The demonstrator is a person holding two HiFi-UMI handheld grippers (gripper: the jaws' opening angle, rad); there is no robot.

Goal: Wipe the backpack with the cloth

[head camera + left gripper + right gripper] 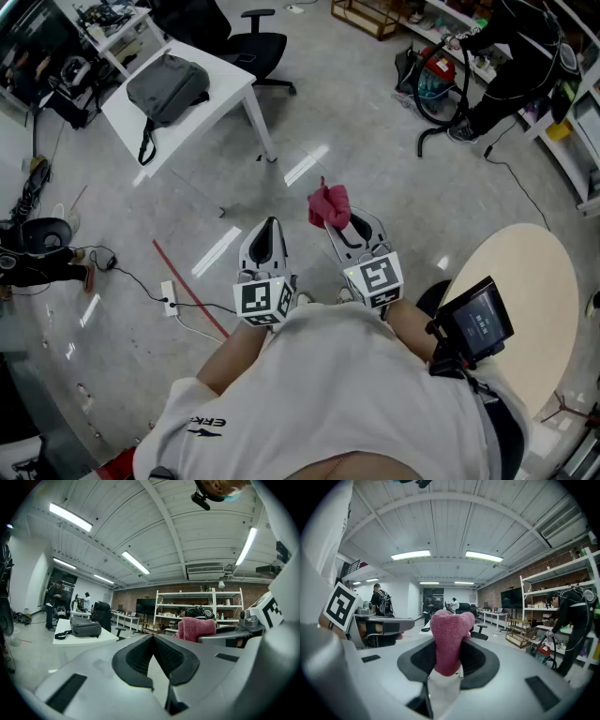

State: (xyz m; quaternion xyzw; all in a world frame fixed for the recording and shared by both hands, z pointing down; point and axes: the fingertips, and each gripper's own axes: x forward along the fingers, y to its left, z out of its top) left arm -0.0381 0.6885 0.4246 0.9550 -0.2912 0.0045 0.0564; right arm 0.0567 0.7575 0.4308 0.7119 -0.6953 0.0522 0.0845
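Pink terry cloth (447,641) is bulging up between the jaws of my right gripper (345,225), which are pinching down on its lower part while the fuzzy, rounded bunch is standing past their tips. The looped pile is looking soft and thick against the black ribbed lining of those jaws and the smooth grey shell around them. My left gripper (269,230) is hovering just beside the right one, its jaws pressing together at the tips and carrying nothing. Both are pointing out over a glossy grey floor (375,122). The backpack (167,89) is lying well apart from my fingers, ahead and off to my left, slumping flat on a white table (225,80) with smooth square edges and slim legs. It is grey, soft-sided and rounded, made of a matte woven fabric, and one dark strap is trailing over the near edge of the tabletop.
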